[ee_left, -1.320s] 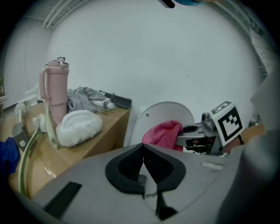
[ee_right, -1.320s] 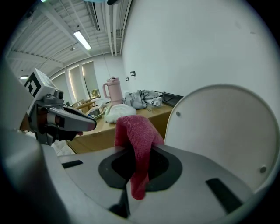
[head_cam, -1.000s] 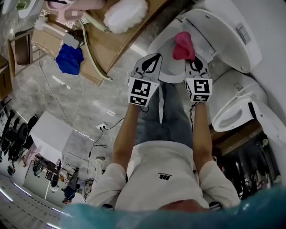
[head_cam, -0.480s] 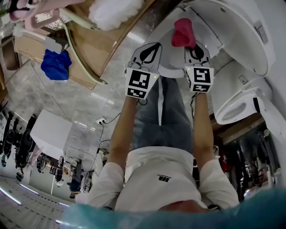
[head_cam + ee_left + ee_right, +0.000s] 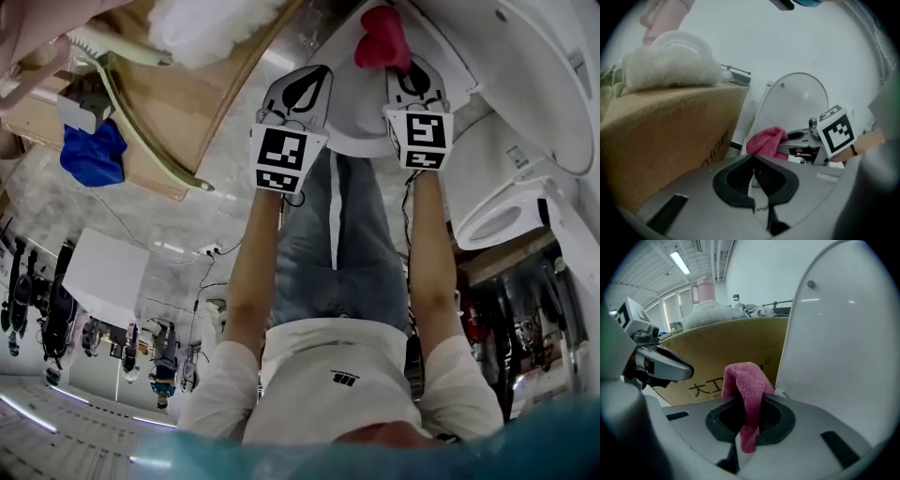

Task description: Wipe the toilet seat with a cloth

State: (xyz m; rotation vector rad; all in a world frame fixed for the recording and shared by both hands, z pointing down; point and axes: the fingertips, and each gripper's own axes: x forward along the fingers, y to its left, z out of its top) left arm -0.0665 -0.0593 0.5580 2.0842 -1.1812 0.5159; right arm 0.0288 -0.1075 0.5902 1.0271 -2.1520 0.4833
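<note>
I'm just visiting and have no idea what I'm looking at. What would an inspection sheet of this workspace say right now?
Surface: toilet seat white, lid raised.
Job's things: pink cloth, bunched, held near the lid.
Clutter: cardboard box with a white fluffy bundle on top; blue cloth further left.
Grippers: right gripper shut on the pink cloth; left gripper shut, empty.
Cables: socket strip with thin leads on the floor.
Surroundings: second toilet, marble floor.

Two grippers are counted (left gripper [image 5: 314,77], right gripper [image 5: 410,70]). Two toilets [image 5: 361,127] [image 5: 497,223], one pink cloth [image 5: 380,42], one cardboard box [image 5: 192,103] and one blue rag [image 5: 92,155] are seen.
</note>
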